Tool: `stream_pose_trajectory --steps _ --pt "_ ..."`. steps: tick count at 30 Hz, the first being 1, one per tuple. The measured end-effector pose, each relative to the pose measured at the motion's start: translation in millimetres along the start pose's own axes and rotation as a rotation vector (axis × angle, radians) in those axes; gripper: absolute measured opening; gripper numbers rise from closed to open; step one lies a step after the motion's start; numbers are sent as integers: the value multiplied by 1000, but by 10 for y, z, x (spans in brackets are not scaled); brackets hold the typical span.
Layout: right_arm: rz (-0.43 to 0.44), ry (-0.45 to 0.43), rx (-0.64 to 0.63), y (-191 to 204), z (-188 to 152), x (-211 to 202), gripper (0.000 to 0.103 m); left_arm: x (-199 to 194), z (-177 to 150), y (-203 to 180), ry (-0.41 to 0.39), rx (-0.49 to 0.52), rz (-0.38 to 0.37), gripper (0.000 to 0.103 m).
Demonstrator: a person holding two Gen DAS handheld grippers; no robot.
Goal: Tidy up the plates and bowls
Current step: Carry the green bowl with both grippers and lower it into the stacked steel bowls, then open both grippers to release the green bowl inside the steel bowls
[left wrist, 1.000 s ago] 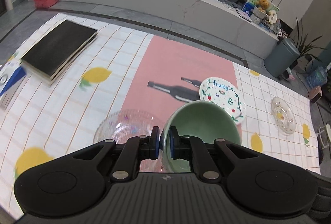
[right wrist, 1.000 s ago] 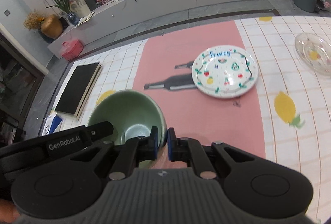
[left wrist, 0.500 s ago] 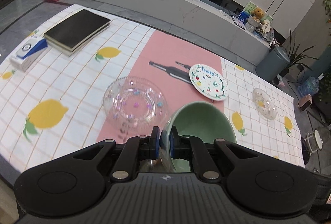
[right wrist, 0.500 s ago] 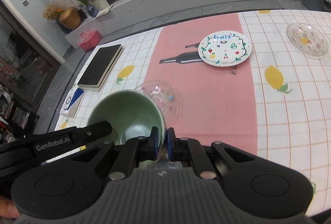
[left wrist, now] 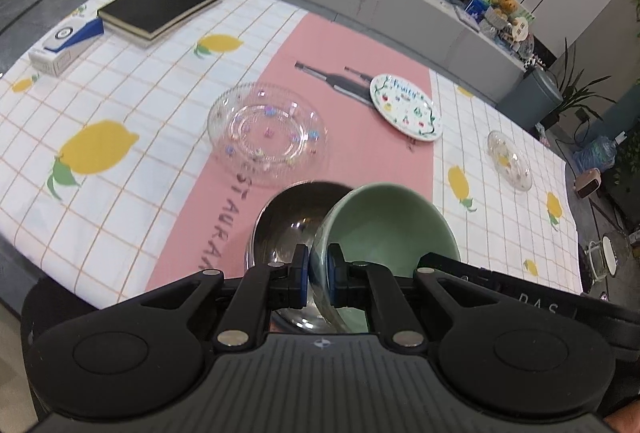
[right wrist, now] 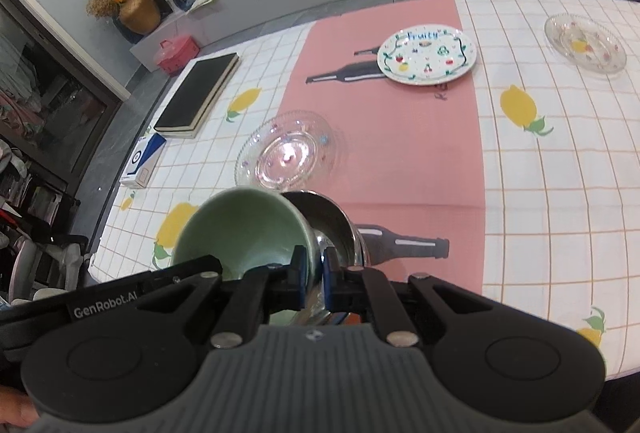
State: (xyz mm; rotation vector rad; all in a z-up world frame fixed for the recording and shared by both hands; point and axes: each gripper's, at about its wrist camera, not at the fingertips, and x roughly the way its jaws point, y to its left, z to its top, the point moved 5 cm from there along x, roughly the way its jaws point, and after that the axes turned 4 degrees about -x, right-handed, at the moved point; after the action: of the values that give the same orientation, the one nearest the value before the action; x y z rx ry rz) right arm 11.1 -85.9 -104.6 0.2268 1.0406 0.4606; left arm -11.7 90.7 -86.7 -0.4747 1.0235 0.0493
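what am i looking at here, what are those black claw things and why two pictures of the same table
Those are two hand-held grippers, each carried by a person, with a wide-angle camera mounted looking along its two fingers. One picture comes from the left gripper, the other from the right gripper, so you see one table from two close angles.

Both are clamped on the rim of the same green bowl, one from each side, holding it tilted over a shiny metal bowl below it.

On the lemon-print tablecloth lie a large clear glass plate, a white plate painted with fruit, a small glass dish, a black book and a small blue and white box.
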Motion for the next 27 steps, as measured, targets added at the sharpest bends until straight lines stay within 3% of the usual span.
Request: stream_pose_trajectory --steps 9,27 --pt "7 62 24 -67 -55 208 5 145 -86 57 42 3 40 10" --pt "-41 91 -60 2 4 539 5 388 -21 88 52 65 123 9"
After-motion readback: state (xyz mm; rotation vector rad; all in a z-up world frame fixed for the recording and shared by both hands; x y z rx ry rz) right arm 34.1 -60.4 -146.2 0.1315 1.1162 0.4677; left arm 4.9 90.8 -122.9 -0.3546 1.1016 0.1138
